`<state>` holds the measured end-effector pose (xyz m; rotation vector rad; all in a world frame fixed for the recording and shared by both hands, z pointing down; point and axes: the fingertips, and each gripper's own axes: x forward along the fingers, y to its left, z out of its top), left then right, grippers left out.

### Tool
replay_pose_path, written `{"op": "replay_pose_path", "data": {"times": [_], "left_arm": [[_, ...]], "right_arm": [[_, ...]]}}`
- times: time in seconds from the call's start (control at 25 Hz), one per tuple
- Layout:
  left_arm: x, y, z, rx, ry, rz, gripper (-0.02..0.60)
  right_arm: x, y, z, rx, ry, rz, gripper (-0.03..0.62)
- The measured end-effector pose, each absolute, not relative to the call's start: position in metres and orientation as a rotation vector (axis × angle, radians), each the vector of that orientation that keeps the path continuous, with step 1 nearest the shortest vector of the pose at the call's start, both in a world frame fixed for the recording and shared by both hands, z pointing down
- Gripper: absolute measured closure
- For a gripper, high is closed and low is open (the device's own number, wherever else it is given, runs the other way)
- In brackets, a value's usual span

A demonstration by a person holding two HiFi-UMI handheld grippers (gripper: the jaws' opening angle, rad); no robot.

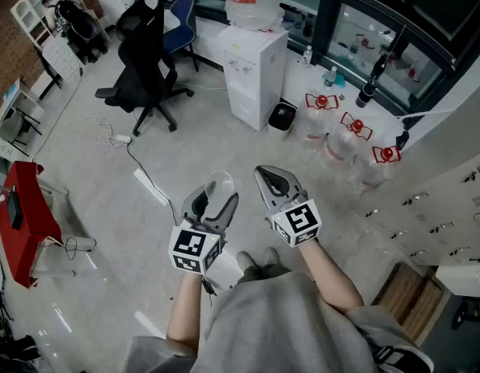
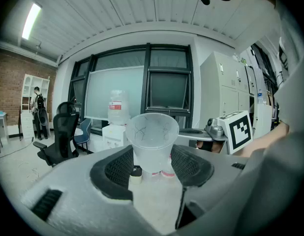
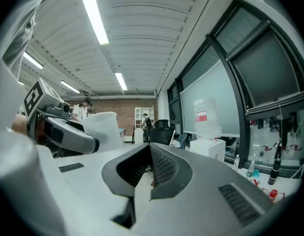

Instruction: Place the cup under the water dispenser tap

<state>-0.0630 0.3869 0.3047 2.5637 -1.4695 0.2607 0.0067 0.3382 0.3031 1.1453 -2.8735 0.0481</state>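
A clear plastic cup (image 1: pixel 219 183) stands upright between the jaws of my left gripper (image 1: pixel 213 196), which is shut on its lower part; the left gripper view shows the cup (image 2: pixel 152 139) pinched between both pads. The white water dispenser (image 1: pixel 255 72), with a big bottle on top, stands several steps ahead across the floor, and shows small behind the cup as the dispenser (image 2: pixel 114 134). My right gripper (image 1: pixel 273 179) hangs beside the left one, shut with nothing in it. In the right gripper view, its jaws meet at the right gripper (image 3: pixel 152 173) tip, with the dispenser (image 3: pixel 209 147) beyond.
A black office chair (image 1: pixel 143 68) and a blue chair (image 1: pixel 180 18) stand left of the dispenser. A black bin (image 1: pixel 283 116) and empty red-capped bottles (image 1: pixel 341 138) sit to its right. A cable (image 1: pixel 143 169) crosses the floor, a red cabinet (image 1: pixel 22 216) is at left, lockers (image 1: pixel 450 200) at right.
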Motion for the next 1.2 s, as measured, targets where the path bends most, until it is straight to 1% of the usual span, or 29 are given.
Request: {"op": "replay_pose_path", "data": {"times": [0.52,0.84,1.2], "left_arm": [[-0.036,0.378,0.294,2.572,-1.523,0.311,0.339],[-0.015,0.368,0.286,2.588,-1.548,0.374,0.338],[-0.016,0.347,0.299,2.578,-1.533,0.422,0.337]], "right_arm": [[0.048,0.345,0.284,1.151,-2.921,-0.041,0.583],[0.076,0.338,0.287,1.178,-2.944,-0.005,0.583],[0.067,0.321,0.301,1.144,-2.955,0.043,0.583]]}}
